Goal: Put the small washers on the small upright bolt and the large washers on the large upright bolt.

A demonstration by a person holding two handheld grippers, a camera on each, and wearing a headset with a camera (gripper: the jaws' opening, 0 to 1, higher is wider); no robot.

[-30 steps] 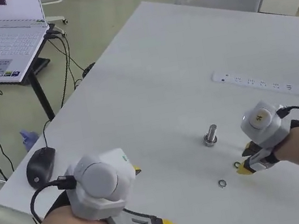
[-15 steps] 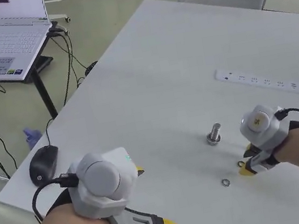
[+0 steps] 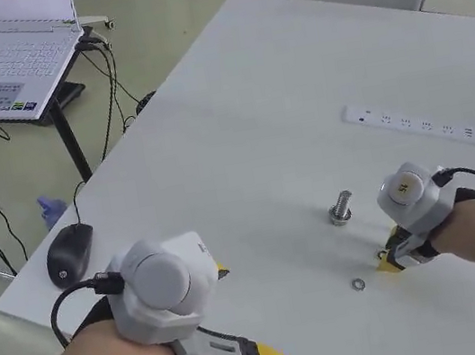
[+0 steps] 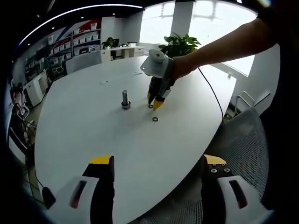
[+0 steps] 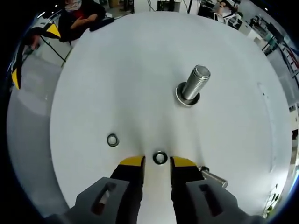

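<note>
The washer (image 5: pixel 160 157) lay flat on the desk (image 5: pixel 117 70), right in the gap at the tips of your right claw (image 5: pixel 157 162), so that hand was way nearer. Its jaws were only slightly apart, not clearly pinching it. The big upright bolt (image 5: pixel 194 84) stood well ahead, off to the right in the right gripper view. Your left claw (image 4: pixel 157 160) hung wide open, empty.

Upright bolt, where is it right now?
In the head view the upright bolt stands on the white table, just left of the right gripper, beyond a loose washer.
</note>
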